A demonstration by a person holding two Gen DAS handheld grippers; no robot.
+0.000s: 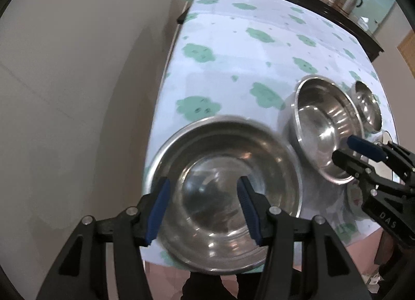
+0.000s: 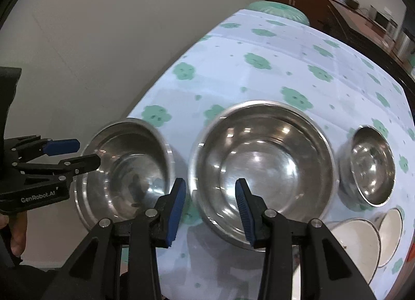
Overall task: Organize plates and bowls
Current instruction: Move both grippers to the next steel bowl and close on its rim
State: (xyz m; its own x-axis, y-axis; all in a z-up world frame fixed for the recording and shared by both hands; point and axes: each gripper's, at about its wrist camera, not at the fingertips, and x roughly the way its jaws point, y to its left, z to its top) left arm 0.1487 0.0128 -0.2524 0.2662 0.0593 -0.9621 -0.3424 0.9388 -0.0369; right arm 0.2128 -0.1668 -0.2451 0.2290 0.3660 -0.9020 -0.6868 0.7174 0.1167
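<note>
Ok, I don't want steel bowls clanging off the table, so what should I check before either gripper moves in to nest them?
1. Left gripper open: ok.
2. Right gripper open: ok.
3. Left steel bowl, middle steel bowl and small steel bowl empty: ok.
4. Left steel bowl well inside the table edge: not ok, it sits at the near corner.
5. Either gripper touching a rim: cannot tell.
</note>
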